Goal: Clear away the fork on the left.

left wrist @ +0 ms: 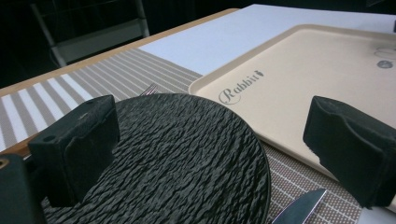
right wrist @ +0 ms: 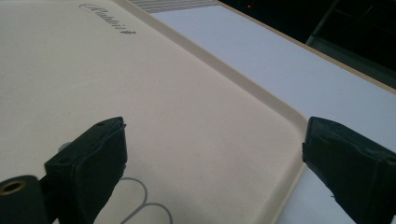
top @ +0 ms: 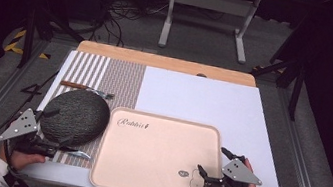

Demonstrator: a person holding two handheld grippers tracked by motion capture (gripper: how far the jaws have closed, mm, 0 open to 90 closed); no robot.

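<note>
While both grippers sit low at the near edge, high view: left gripper (top: 61,130) at 7 o'clock, jaws spread around the near rim of the round black textured plate (top: 75,115); right gripper (top: 211,165) at 5 o'clock, jaws apart over the beige rectangular tray (top: 156,145)'s near right corner. Left gripper view: jaws wide, plate between them, silver knife blade (left wrist: 299,211) at 5 o'clock, striped placemat (left wrist: 93,79) beyond. Right gripper view: jaws gaping, straddling the tray's rim, nothing held.
</note>
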